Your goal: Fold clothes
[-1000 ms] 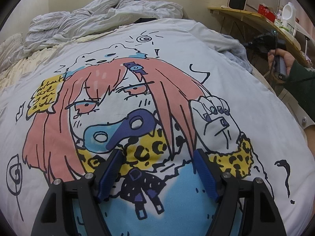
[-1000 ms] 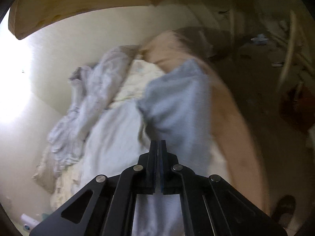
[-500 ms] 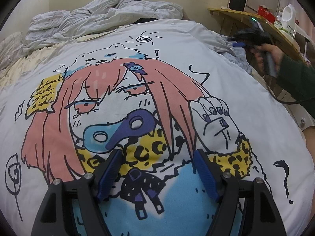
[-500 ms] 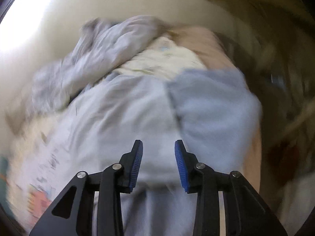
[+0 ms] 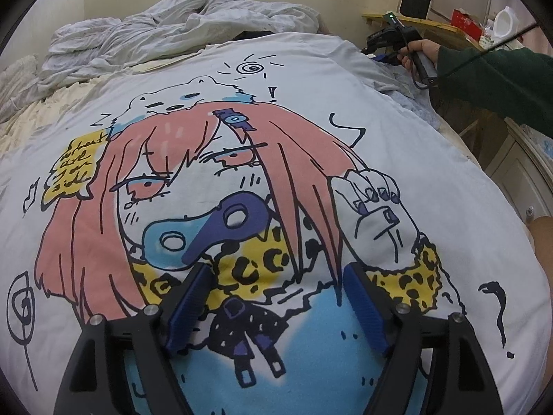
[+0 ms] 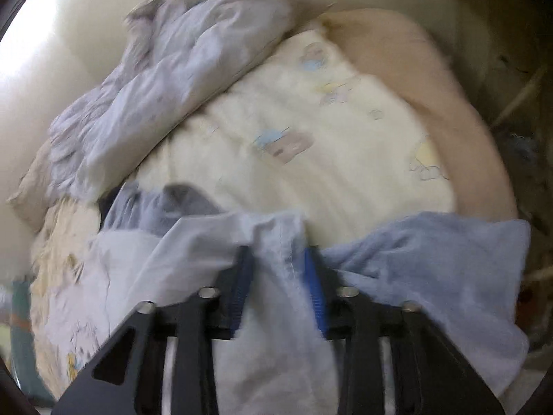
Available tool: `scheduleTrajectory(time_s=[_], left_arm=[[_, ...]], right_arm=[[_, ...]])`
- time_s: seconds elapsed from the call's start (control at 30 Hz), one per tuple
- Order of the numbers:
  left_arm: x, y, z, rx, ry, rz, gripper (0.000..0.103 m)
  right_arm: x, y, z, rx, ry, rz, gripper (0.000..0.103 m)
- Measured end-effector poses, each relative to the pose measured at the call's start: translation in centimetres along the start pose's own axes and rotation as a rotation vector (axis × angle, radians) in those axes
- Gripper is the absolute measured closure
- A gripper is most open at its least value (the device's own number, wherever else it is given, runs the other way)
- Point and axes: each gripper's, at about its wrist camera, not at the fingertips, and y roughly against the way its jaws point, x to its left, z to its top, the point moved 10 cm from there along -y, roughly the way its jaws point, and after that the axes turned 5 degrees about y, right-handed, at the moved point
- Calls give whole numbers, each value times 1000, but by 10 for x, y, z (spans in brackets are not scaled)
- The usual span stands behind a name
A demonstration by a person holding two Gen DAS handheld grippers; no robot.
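Observation:
A white T-shirt [image 5: 311, 79] with a large cartoon print of a pink-haired face lies spread flat on the bed. My left gripper [image 5: 276, 273] hovers open low over the print's yellow leopard collar, holding nothing. My right gripper [image 5: 376, 43] is at the shirt's far right corner, held by a hand in a dark green sleeve [image 5: 490, 79]. In the blurred right wrist view the right gripper [image 6: 277, 254] is open. A fold of the shirt's white sleeve [image 6: 193, 242] lies between its blue fingers [image 6: 242, 276].
A crumpled grey duvet [image 5: 172, 27] is heaped at the head of the bed. A cream quilt [image 6: 293, 121] lies under the shirt. A light blue cloth [image 6: 432, 259] sits beside the sleeve. A wooden shelf [image 5: 442, 26] and white drawers [image 5: 525, 180] stand at the right.
The right gripper went from shut to open, swung down toward the bed and now straddles the shirt's sleeve. The left gripper and the shirt have not moved.

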Motion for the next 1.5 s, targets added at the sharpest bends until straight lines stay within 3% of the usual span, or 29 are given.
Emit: scheduleTrajectory(time_s=[0.17, 0.37, 0.4, 0.47, 0.67, 0.77, 0.87, 0.93, 1.23, 1.43, 1.47, 1.5], left_arm=[[0, 0, 0, -2, 3, -3, 24], [1, 0, 0, -2, 6, -6, 24], [1, 0, 0, -2, 7, -6, 24], [1, 0, 0, -1, 5, -4, 24], [0, 0, 1, -1, 4, -5, 24], [0, 0, 1, -1, 6, -7, 24], [0, 1, 1, -1, 6, -7, 24], [0, 1, 1, 0, 5, -6, 24], [1, 1, 0, 5, 0, -2, 23], [8, 16, 10, -36, 40, 10, 23], [11, 22, 14, -51, 55, 14, 23], [15, 28, 18, -67, 71, 17, 23]], right_arm=[[-15, 49, 5, -176, 27, -189, 100], [-29, 43, -28, -56, 16, -370, 98], [-33, 34, -34, -1, -5, -375, 88], [-40, 29, -41, 59, -41, -391, 86], [-23, 76, -15, -81, 25, -446, 77], [1, 85, -5, -126, 73, -401, 77], [59, 70, -7, -127, 114, -77, 75], [92, 55, -23, -61, 164, 64, 80], [148, 85, -86, 6, 241, 88, 81], [186, 103, -131, 51, 294, 97, 73], [195, 99, -145, 63, 308, 81, 65], [204, 95, -158, 75, 322, 64, 41]])
